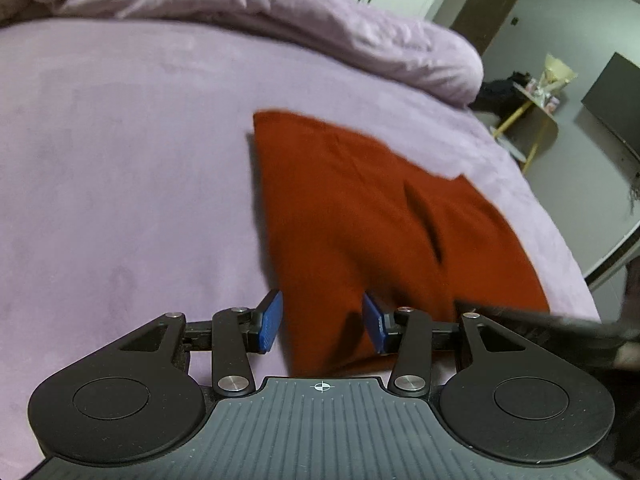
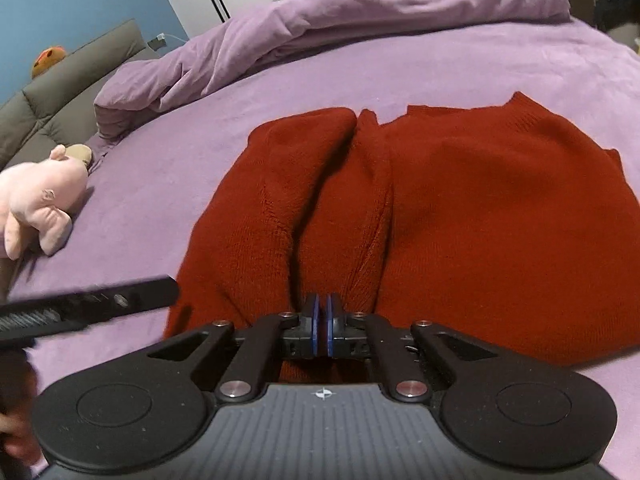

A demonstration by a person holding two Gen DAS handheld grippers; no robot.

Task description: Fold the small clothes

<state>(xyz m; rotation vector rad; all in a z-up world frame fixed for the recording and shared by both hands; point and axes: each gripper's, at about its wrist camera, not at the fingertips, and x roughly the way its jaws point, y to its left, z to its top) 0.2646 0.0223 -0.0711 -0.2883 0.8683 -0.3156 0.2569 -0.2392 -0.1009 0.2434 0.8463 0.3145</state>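
Note:
A red knit sweater (image 2: 460,216) lies on the purple bed sheet (image 2: 480,64), with long folds running down its left half. It also shows in the left wrist view (image 1: 360,220). My left gripper (image 1: 322,320) is open, its blue pads either side of the sweater's near edge, just above it. My right gripper (image 2: 322,330) is shut at the sweater's near edge; whether cloth is pinched between its pads I cannot tell. The left gripper's body (image 2: 92,300) shows at the left of the right wrist view.
A bunched purple duvet (image 2: 320,20) lies along the far side of the bed. A pink plush toy (image 2: 40,204) lies at the left by a grey headboard (image 2: 60,92). A small side table (image 1: 536,112) stands beyond the bed's right edge.

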